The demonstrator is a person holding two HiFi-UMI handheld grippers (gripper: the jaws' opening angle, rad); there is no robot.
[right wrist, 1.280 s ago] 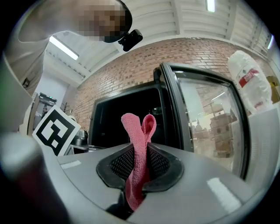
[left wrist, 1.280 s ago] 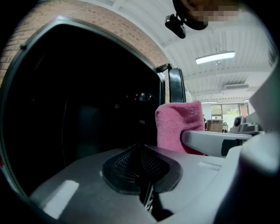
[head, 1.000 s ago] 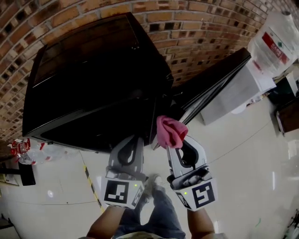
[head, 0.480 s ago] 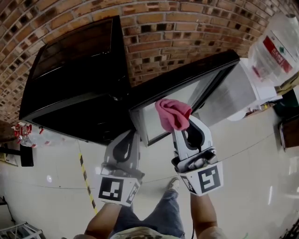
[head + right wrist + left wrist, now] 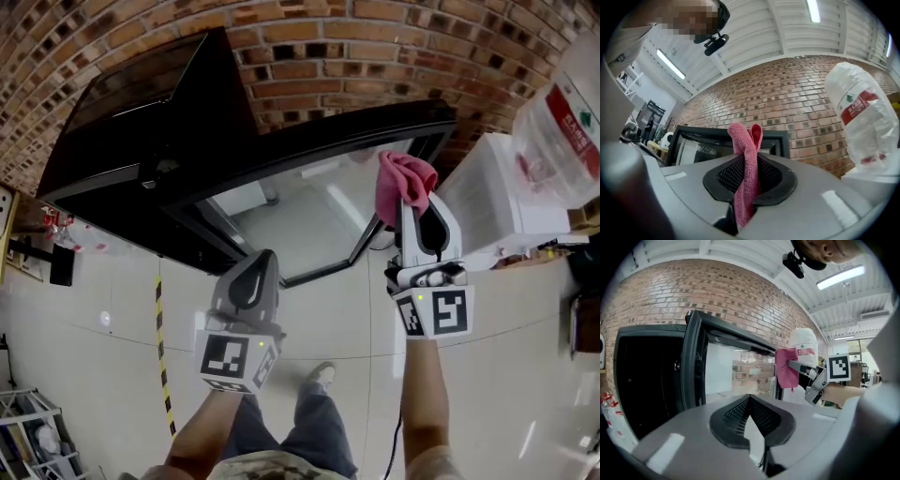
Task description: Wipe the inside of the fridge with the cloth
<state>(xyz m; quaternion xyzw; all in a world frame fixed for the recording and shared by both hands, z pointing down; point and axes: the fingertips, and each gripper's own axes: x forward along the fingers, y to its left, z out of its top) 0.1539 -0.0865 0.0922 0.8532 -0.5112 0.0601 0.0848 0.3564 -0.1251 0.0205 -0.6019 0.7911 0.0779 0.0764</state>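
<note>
Before a brick wall (image 5: 375,56), the fridge (image 5: 122,141) is seen open. The cloth (image 5: 405,183) is pinched by the right gripper (image 5: 409,208) near the door (image 5: 319,150); the left gripper (image 5: 255,267) is pressed together, empty. Wiping seems not yet begun: the cloth must be carried inside.

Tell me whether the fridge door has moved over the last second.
Yes. The fridge door has swung wide open, away from the black fridge cabinet it was nearly shut against.

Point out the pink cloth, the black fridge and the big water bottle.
pink cloth (image 5: 405,180), head view, its bunched upper folds.
black fridge (image 5: 131,122), head view, its dark outer panel.
water bottle (image 5: 562,136), head view, its clear plastic side.
</note>
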